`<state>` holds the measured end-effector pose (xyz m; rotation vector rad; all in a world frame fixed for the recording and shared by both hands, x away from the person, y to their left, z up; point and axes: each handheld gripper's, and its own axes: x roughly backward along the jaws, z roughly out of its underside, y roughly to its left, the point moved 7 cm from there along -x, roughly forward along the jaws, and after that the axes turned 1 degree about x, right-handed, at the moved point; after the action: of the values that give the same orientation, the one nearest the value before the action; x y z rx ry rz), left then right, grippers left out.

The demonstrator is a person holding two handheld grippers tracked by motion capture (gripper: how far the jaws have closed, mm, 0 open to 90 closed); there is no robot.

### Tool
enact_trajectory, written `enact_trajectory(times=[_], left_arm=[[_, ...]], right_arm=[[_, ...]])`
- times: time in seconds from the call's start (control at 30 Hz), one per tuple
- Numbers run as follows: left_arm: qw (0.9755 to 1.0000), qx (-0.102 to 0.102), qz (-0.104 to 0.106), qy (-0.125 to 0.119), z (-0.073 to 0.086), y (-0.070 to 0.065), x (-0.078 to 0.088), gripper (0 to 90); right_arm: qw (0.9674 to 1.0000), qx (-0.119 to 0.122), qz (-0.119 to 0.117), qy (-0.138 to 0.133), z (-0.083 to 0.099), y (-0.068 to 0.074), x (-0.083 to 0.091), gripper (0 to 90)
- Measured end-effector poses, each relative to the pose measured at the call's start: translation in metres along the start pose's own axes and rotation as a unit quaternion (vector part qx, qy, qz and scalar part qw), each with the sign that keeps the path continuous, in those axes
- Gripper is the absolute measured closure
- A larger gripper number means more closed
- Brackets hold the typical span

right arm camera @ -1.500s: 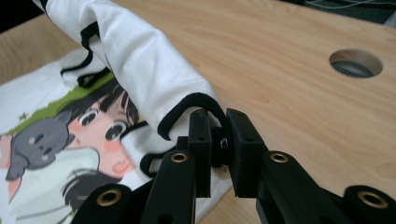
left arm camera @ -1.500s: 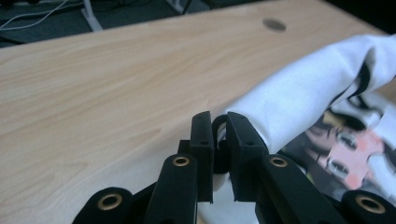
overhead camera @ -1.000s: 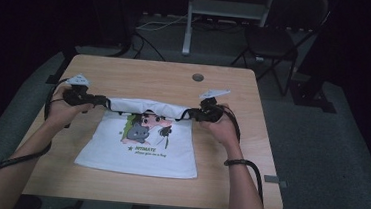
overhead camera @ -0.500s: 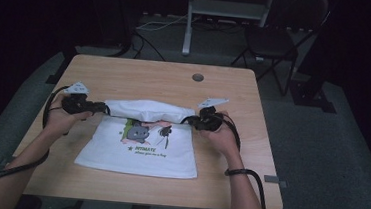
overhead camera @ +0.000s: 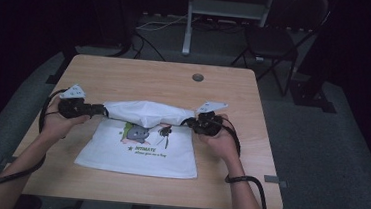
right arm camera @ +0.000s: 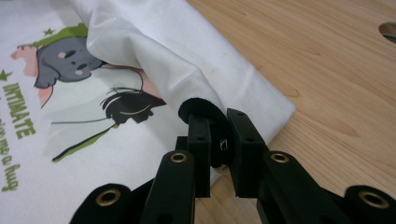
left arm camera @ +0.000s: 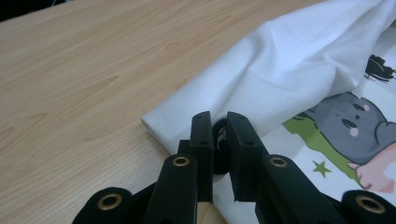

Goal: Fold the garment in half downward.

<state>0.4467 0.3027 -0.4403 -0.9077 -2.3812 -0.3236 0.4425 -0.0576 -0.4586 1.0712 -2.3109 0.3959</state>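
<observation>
Soft white cloth shirt, matt wood table

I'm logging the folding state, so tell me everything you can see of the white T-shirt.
The white T-shirt looks like soft cotton, printed with a grey cartoon animal, green patches and green lettering. It lies print-up on the wooden table, near the person's edge. Its far part is lifted and rolled toward the person into a loose fold across the print's top. The left gripper and right gripper each pinch one end of that fold; the rest lies flat.
</observation>
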Motion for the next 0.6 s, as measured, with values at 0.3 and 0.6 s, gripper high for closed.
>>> enact_trajectory(times=[0.3,0.6], left_arm=[[0.9993,-0.033,-0.003,-0.018,0.009,-0.011,0.011,81.6],[0.9975,-0.063,-0.005,-0.031,0.021,-0.022,0.018,81.5]], right_arm=[[0.9998,0.016,0.006,-0.008,0.001,0.01,0.009,80.7],[0.9997,0.022,0.004,-0.011,0.006,0.016,0.011,80.6]])
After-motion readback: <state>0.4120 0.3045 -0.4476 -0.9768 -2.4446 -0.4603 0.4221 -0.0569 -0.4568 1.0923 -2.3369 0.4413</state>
